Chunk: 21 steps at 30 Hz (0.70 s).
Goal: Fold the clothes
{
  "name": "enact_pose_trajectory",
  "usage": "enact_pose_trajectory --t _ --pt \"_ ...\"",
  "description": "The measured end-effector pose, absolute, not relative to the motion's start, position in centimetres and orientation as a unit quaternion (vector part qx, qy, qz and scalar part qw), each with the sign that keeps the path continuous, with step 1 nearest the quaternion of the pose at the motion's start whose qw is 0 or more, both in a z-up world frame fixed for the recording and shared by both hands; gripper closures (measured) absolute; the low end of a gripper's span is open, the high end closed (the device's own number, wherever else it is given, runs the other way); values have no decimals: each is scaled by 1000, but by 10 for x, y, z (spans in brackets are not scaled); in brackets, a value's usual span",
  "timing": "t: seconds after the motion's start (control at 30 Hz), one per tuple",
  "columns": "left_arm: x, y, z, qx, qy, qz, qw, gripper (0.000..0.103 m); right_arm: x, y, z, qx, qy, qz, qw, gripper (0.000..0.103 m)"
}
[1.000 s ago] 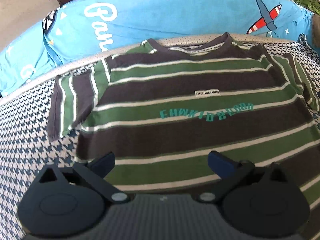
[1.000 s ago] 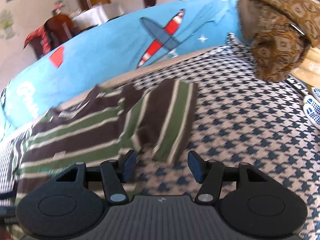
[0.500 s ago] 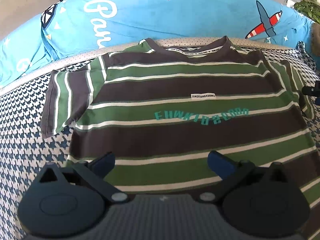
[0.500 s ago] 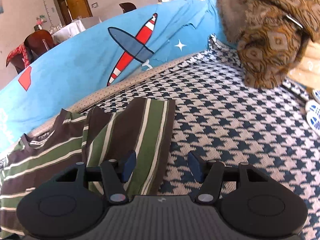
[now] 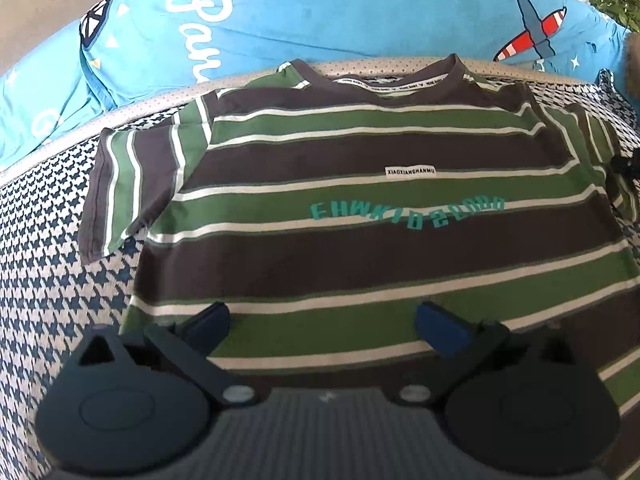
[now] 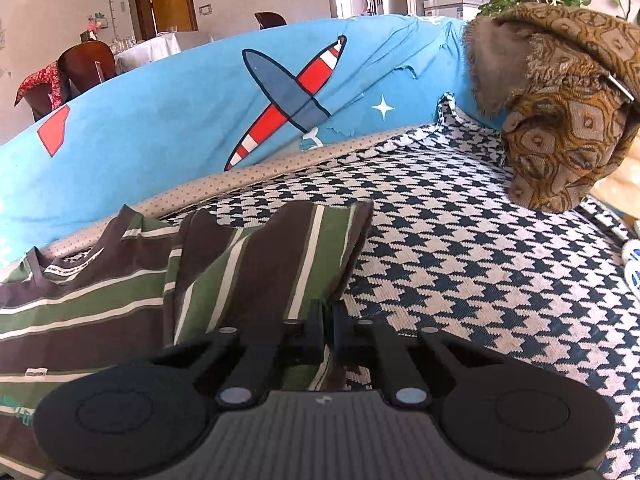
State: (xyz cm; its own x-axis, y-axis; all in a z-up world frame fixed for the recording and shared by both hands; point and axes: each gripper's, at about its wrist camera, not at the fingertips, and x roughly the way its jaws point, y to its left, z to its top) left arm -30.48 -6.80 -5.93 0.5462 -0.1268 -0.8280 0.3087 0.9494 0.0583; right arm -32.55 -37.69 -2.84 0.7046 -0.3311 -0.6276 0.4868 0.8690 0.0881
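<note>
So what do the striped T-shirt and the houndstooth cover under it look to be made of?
Striped T-shirt: soft matte knit, probably cotton jersey; it lies limp, its sleeve puckers where the right gripper pinches it, and the neckline looks ribbed. Houndstooth cover: coarser woven fabric, matte; the pattern's stepped weave shows up close. Fibre cannot be told.

Short-sleeved cotton T-shirt: dark brown and green bands parted by thin cream stripes; teal lettering; small white label with black print.
Woven sofa seat cover: navy and white houndstooth.
Beige edging strip: tan with small dots.
Blue fabric backrest cover: sky blue; red, white and slate aeroplane; white script, white stars.
Draped brown cloth: ochre and brown geometric print.
Left tongs: black, blue pads.
Right tongs: black.
</note>
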Motion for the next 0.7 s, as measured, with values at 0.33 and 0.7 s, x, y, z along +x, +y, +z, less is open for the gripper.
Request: enact_pose_trajectory --t 0.33,0.7 --pt "-304 -67 -61 101 460 -125 873 0 -337 -387 -13 115 315 -318 887 98" --pt "-304 -64 -60 98 454 -121 877 0 -346 -387 -5 124 299 -337 884 91"
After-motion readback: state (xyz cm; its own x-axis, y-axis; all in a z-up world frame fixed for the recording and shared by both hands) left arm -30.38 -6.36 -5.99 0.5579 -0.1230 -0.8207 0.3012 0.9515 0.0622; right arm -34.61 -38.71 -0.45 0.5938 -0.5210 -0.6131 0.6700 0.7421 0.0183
